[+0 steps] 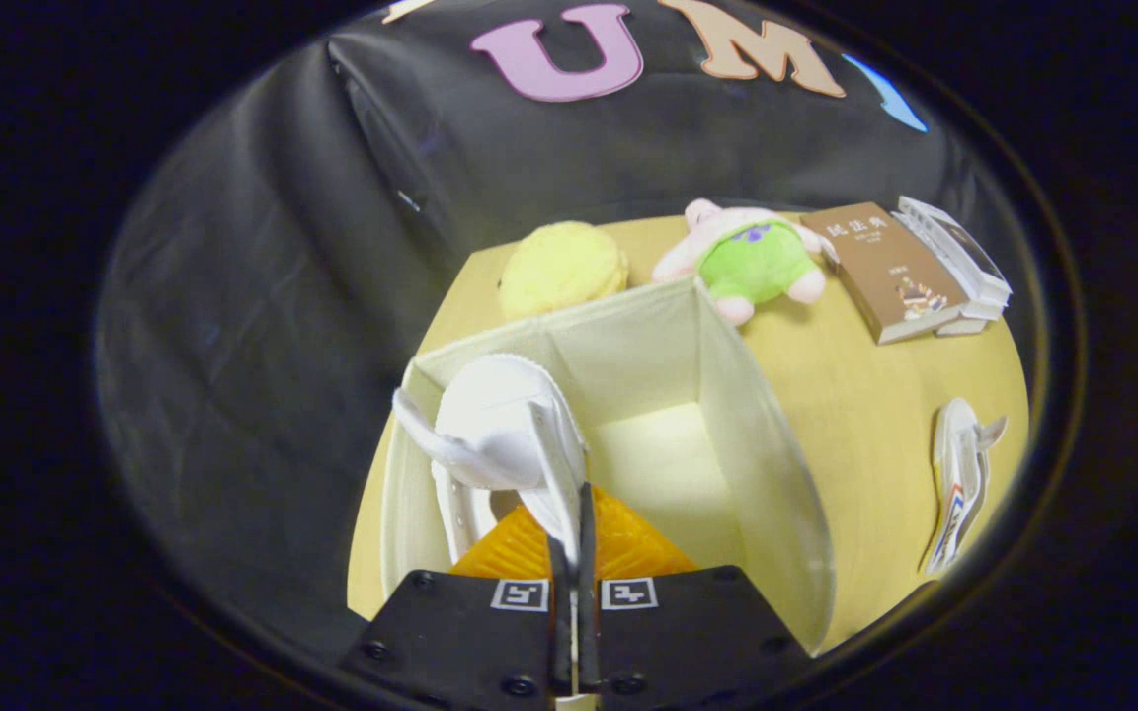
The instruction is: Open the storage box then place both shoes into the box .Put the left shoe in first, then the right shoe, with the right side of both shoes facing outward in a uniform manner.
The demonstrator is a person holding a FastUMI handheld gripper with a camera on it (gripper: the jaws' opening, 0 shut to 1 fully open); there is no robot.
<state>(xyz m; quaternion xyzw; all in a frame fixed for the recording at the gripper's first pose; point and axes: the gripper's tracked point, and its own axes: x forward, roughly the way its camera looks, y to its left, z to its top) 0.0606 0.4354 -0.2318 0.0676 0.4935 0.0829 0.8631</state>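
Gripper [574,538] fingers were clamped together on the heel collar of a white sneaker [495,434], held inside the open fabric storage box [767,464] against its left wall. The second sneaker [959,484] (sole edge up) lay on the table [865,395] well apart.

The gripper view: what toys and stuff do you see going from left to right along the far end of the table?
Yellow plush → pink plush in green → brown book → white book. Nearer, the gripper is shut on a white shoe in the box.
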